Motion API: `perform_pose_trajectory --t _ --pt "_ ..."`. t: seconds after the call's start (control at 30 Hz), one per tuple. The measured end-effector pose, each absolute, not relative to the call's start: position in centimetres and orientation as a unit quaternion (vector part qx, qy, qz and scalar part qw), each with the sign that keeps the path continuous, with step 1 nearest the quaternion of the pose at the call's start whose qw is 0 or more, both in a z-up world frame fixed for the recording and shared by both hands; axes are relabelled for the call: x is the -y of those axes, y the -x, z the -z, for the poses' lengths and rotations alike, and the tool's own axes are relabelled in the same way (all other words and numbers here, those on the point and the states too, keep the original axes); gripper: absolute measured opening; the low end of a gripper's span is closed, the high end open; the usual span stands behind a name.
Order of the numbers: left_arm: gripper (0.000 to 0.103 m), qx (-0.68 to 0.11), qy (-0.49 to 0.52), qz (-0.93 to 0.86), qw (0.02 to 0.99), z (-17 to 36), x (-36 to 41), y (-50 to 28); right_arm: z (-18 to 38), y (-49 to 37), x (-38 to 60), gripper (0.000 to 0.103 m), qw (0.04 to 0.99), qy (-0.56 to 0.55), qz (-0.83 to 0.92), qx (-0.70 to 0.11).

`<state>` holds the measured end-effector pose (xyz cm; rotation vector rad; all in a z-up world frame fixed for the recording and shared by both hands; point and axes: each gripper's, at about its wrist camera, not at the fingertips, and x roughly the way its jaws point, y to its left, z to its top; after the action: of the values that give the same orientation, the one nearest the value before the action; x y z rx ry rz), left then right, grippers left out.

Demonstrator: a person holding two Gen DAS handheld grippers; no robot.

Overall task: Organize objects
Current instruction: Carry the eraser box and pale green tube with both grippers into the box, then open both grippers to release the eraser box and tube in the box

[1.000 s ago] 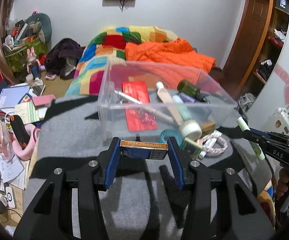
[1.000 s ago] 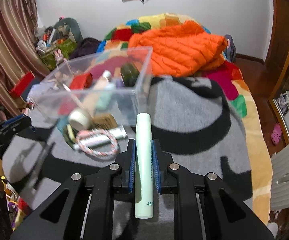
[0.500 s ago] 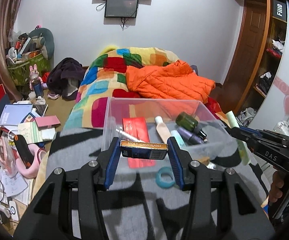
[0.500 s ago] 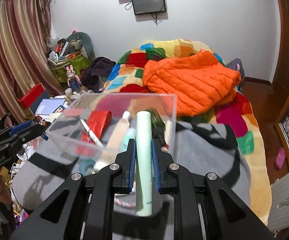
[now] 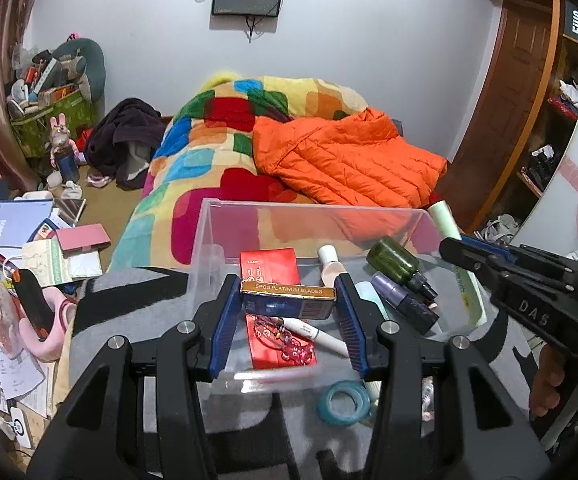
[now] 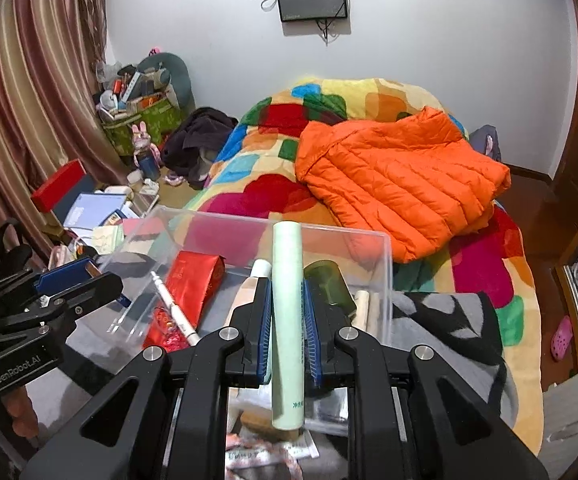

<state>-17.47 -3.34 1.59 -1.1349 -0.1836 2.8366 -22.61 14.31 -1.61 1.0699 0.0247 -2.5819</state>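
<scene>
My left gripper (image 5: 288, 305) is shut on a small blue and gold blade box (image 5: 288, 298), held over the near part of the clear plastic bin (image 5: 313, 210). My right gripper (image 6: 287, 320) is shut on a pale green tube (image 6: 287, 312), held lengthwise above the same bin (image 6: 385, 264). In the left wrist view that gripper (image 5: 455, 242) with the tube (image 5: 444, 218) reaches in over the bin's right side. Inside the bin lie a red packet (image 5: 269, 267), a green bottle (image 5: 394, 261), a purple bottle (image 5: 403, 305), a white pen (image 5: 315, 332) and a cream tube (image 5: 331, 266).
The bin rests on a grey and black blanket (image 5: 129, 304). A teal tape roll (image 5: 343, 402) lies in front of it. Behind are a patchwork quilt (image 5: 217, 160) and an orange jacket (image 5: 345, 164). Books and clutter (image 5: 29, 240) cover the floor at left.
Both grippers have risen and moved forward with their loads, from in front of the bin to above it. The view into the bin is now from higher up.
</scene>
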Motion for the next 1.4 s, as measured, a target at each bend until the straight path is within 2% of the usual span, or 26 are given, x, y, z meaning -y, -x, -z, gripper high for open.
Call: perform_pose_trajectory --t 0.37,0.6,0.7,0.77,0.87,0.97,1.03,1.13,1.4 --pt "0.047 0.074 0.416 -0.904 0.063 1.5 3.3 19.6 5.7 24.3 -12.6 0.014 0.181 -0.431 0.883 -0.041" --pt "0.049 0.073 0.415 -0.904 0.072 0.9 2.9 19.0 5.1 23.5 -12.5 0.014 0.195 -0.428 0.881 -0.049" --pt "0.051 0.068 0.405 -0.909 0.072 0.1 2.8 18.3 4.1 23.0 -12.8 0.016 0.201 -0.42 0.884 -0.045" --pt "0.058 0.067 0.398 -0.912 0.076 -0.7 2.7 17.8 3.1 22.4 -13.1 0.017 0.207 -0.411 0.887 -0.036" --pt "0.062 0.062 0.38 -0.92 0.075 -1.9 2.5 16.7 1.7 21.2 -13.7 0.02 0.212 -0.395 0.894 -0.03" --pt "0.068 0.059 0.369 -0.925 0.076 -2.8 2.5 15.4 0.7 19.7 -14.3 0.025 0.212 -0.378 0.9 -0.032" --pt "0.073 0.057 0.364 -0.927 0.075 -3.1 2.4 14.4 0.3 18.6 -14.7 0.031 0.206 -0.369 0.906 -0.037" --pt "0.074 0.047 0.367 -0.926 0.073 -2.7 2.1 13.1 0.4 17.0 -15.6 0.036 0.195 -0.361 0.911 -0.045" --pt "0.074 0.016 0.413 -0.908 0.072 1.4 0.9 11.2 3.9 14.7 -17.7 0.036 0.193 -0.407 0.893 -0.029"
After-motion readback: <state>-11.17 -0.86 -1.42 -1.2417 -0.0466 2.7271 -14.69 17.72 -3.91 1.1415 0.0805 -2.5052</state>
